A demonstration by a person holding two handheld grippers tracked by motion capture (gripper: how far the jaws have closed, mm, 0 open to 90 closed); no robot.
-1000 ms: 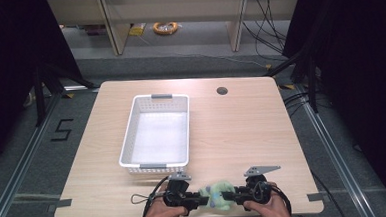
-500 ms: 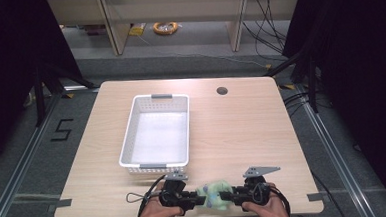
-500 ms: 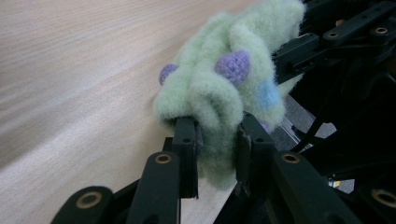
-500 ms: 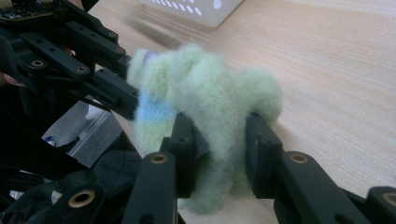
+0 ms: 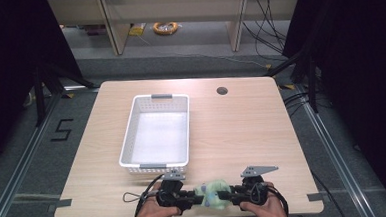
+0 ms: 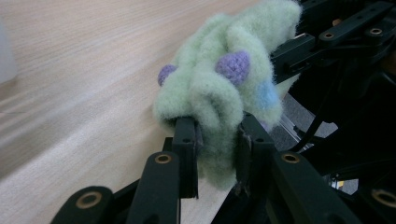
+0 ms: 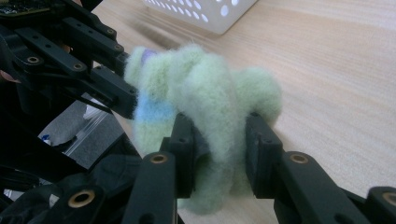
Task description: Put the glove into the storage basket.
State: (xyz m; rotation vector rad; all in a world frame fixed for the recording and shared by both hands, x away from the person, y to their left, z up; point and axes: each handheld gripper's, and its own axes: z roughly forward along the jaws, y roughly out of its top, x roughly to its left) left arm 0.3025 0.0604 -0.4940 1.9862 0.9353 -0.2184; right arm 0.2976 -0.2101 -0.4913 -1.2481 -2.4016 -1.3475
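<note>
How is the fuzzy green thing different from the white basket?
The fuzzy green thing is soft and crumpled; the white basket is stiff, with rows of holes. The green thing is small and pinched between the left tongs and the right tongs; the basket is far bigger and nothing touches it. The green thing has purple and blue spots; the basket is plain. Both are at the wooden table.

High view looked forward and down over my table [image 5: 242, 131] | my left gripper view sat close, facing 3 o'clock | right one close, facing 9 o'clock | all shared the green woolly thing [image 5: 213, 193] [image 6: 224, 88] [image 7: 205, 102].
</note>
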